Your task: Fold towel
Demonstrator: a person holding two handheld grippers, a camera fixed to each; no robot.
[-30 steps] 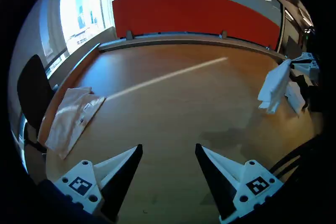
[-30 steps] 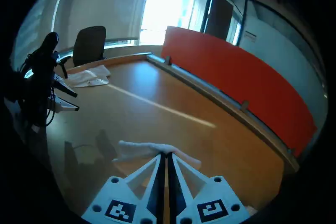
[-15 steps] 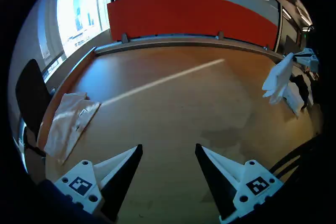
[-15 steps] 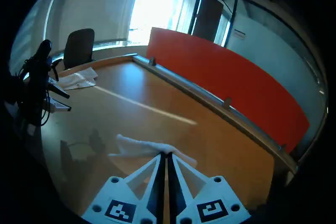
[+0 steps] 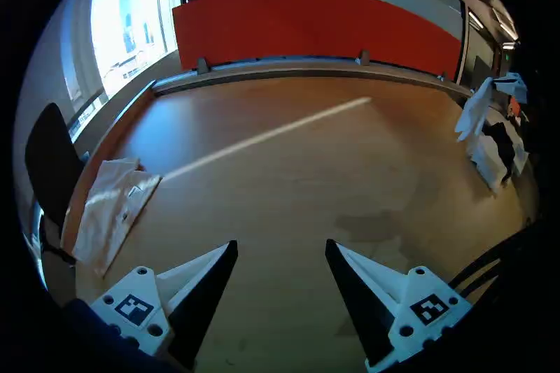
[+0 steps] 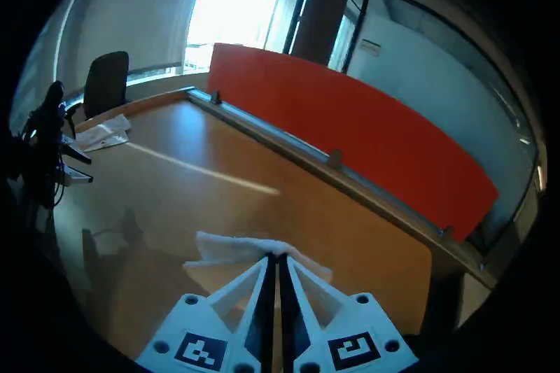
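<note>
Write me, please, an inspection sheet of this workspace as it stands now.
Surface: wooden table, bare in the middle, a light streak across it.
Job's things: white towel, bunched, held above the table.
Clutter: folded pale cloth at the table's edge by the black chair.
Grippers: left gripper open, holding nothing; right gripper shut on the white towel.
Cables: dark loops, likely cable, beside the far left gripper.
Surroundings: red partition, bright window, black chair.
</note>
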